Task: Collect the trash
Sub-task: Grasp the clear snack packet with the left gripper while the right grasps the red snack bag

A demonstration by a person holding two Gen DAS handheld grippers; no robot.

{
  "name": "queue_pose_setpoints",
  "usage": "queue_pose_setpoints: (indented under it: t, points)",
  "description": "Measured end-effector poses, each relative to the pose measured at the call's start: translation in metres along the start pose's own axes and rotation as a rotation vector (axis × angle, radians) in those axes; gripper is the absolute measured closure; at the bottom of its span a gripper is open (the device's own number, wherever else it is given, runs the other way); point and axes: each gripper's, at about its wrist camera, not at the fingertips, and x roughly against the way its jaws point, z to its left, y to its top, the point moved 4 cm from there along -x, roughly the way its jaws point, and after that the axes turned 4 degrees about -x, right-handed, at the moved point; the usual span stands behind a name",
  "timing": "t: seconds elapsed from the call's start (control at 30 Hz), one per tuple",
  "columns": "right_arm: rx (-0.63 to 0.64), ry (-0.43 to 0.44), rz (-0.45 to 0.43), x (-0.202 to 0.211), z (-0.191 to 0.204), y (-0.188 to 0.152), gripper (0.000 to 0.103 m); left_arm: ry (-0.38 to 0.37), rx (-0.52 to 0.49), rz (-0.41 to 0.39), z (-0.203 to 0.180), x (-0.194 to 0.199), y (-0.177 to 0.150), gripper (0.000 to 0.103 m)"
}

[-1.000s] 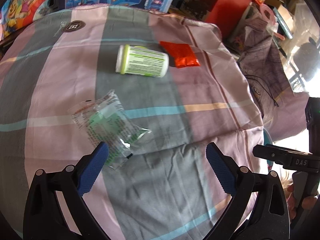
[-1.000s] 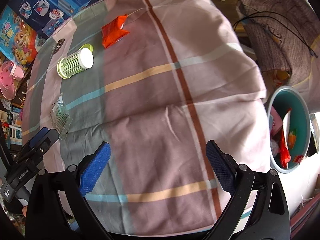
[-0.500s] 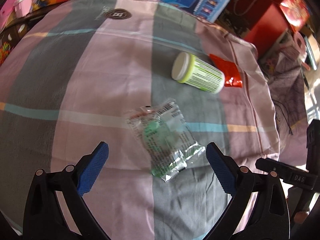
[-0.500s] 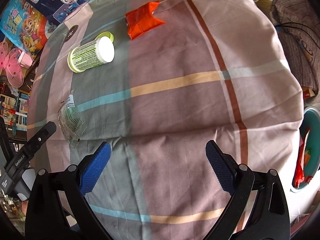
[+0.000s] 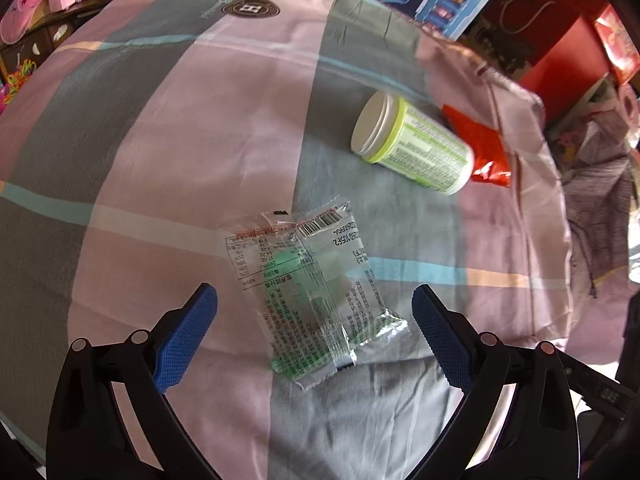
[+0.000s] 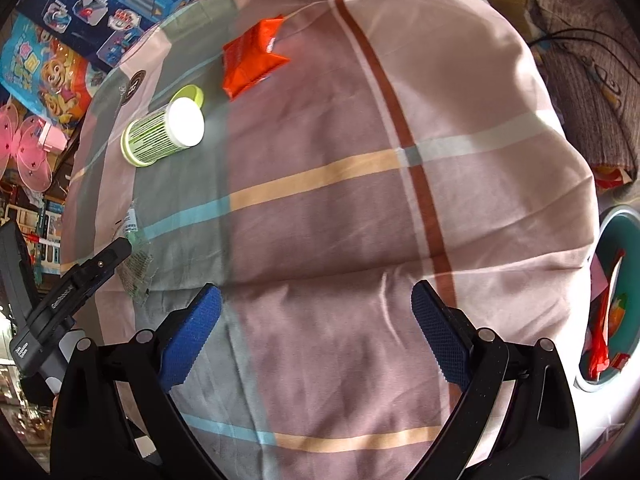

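left gripper (image 5: 315, 312) jaws apart | crinkly clear plastic wrapper with green print (image 5: 312, 294) lies between its fingers, long axis pointing away | right gripper (image 6: 316, 310) jaws apart, farther off

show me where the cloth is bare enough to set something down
The widest bare stretch of the plaid cloth lies right of the green canister and below the orange packet, out to the edge beside the teal bin. Crowded: the far left, where canister, orange packet and clear wrapper sit, with the left gripper over the wrapper.
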Motion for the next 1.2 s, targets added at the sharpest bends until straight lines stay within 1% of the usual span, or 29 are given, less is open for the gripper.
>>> queue_pose_setpoints:
  t: [0.07, 0.13, 0.23, 0.27, 0.3, 0.33, 0.37, 0.4, 0.47, 0.6, 0.77, 0.83, 0.93, 1.0, 1.07, 1.13, 1.2]
  points:
    - [-0.008, 0.000, 0.003, 0.000, -0.006, 0.001, 0.011, 0.033, -0.009, 0.006, -0.003, -0.007, -0.001, 0.005]
    - [-0.009, -0.002, 0.001, 0.001, -0.010, 0.002, 0.011, 0.050, -0.023, 0.014, -0.005, -0.013, -0.002, 0.005]
    - [-0.012, -0.008, 0.000, 0.001, -0.014, 0.005, 0.011, 0.085, -0.060, 0.006, -0.010, -0.016, -0.004, 0.006]
    - [-0.012, -0.010, 0.000, 0.001, -0.015, 0.006, 0.011, 0.092, -0.069, -0.002, -0.010, -0.015, -0.004, 0.012]
    - [-0.011, -0.011, -0.001, 0.001, -0.015, 0.007, 0.011, 0.105, -0.081, -0.016, -0.010, -0.014, -0.004, 0.024]
    - [-0.010, -0.013, -0.001, 0.000, -0.014, 0.008, 0.011, 0.113, -0.093, -0.031, -0.010, -0.012, -0.003, 0.028]
    - [-0.009, -0.015, 0.000, 0.000, -0.014, 0.010, 0.011, 0.103, -0.095, -0.037, -0.010, -0.011, -0.002, 0.036]
    - [-0.006, -0.016, 0.001, -0.001, -0.013, 0.011, 0.011, 0.091, -0.099, -0.043, -0.010, -0.009, -0.001, 0.041]
    - [0.003, -0.018, 0.003, -0.002, -0.011, 0.016, 0.011, 0.105, -0.122, -0.059, -0.010, -0.006, 0.003, 0.046]
    - [0.026, -0.035, -0.014, 0.000, 0.001, 0.036, 0.011, 0.086, -0.123, -0.098, -0.008, 0.007, 0.017, 0.046]
    - [0.068, -0.038, -0.030, -0.002, 0.024, 0.065, 0.011, 0.032, -0.097, -0.152, -0.002, 0.027, 0.041, 0.046]
    - [0.102, -0.045, -0.031, -0.007, 0.038, 0.083, 0.011, 0.000, -0.095, -0.169, -0.002, 0.032, 0.055, 0.046]
    - [0.141, -0.066, -0.047, -0.014, 0.058, 0.111, 0.011, -0.026, -0.110, -0.197, -0.007, 0.036, 0.077, 0.046]
    - [0.149, -0.054, -0.042, -0.021, 0.068, 0.131, 0.011, -0.043, -0.125, -0.211, -0.014, 0.034, 0.089, 0.045]
    - [0.155, -0.056, -0.035, -0.031, 0.077, 0.148, 0.011, -0.064, -0.129, -0.208, -0.019, 0.028, 0.098, 0.045]
    - [0.149, -0.047, -0.025, -0.038, 0.083, 0.158, 0.011, -0.091, -0.137, -0.203, -0.025, 0.020, 0.107, 0.045]
    - [0.154, -0.047, -0.018, -0.046, 0.089, 0.167, 0.011, -0.099, -0.149, -0.202, -0.029, 0.013, 0.115, 0.045]
